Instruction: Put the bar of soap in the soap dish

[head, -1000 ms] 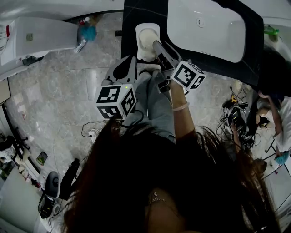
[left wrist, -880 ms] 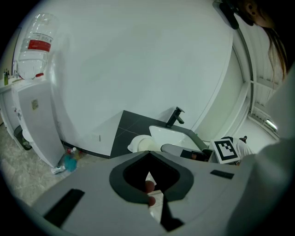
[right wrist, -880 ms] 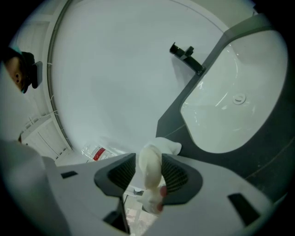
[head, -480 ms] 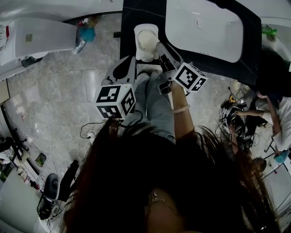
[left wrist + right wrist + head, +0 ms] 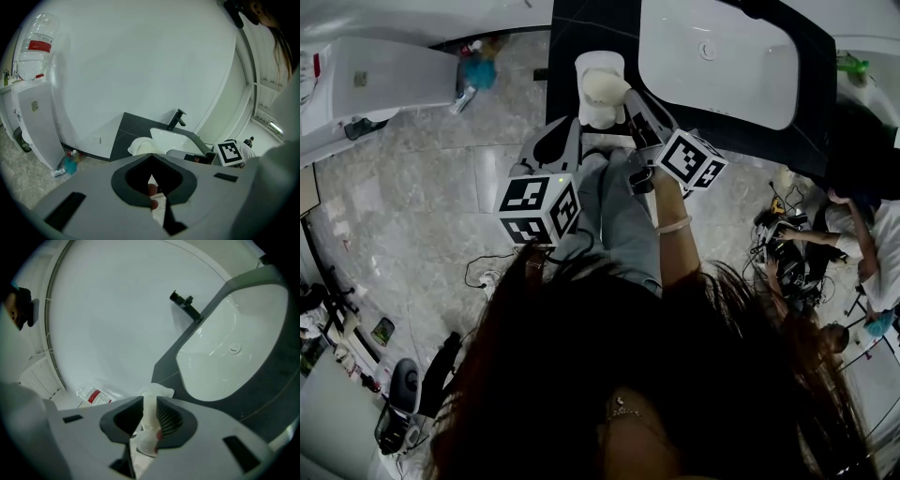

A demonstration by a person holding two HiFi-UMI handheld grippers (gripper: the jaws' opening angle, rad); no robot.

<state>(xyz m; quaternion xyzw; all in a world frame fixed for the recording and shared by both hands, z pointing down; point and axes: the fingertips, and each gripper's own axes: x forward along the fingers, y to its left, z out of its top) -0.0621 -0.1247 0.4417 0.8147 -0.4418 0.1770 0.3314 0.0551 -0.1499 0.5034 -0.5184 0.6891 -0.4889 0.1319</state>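
A cream bar of soap (image 5: 602, 86) lies in the white soap dish (image 5: 597, 114) on the dark counter, left of the sink. My right gripper (image 5: 623, 96) reaches in from the right, its jaws closing, and the ribbed pads press on both sides of the bar. In the right gripper view the pale bar of soap (image 5: 149, 412) stands upright in my right gripper (image 5: 149, 405), with the soap dish (image 5: 158, 391) just beyond. My left gripper (image 5: 567, 124) hangs below the dish, its jaws shut on nothing. Seen from my left gripper (image 5: 151, 157), the soap dish (image 5: 139, 146) lies ahead.
A white sink (image 5: 722, 61) with a black faucet (image 5: 185, 303) fills the counter to the right. A white cabinet (image 5: 384, 70) stands at the left and a blue bottle (image 5: 478, 67) lies on the marble floor. People sit among cables (image 5: 783, 239) at the right.
The right gripper's jaws have drawn in against the soap over the dish. The left gripper has stayed where it was.
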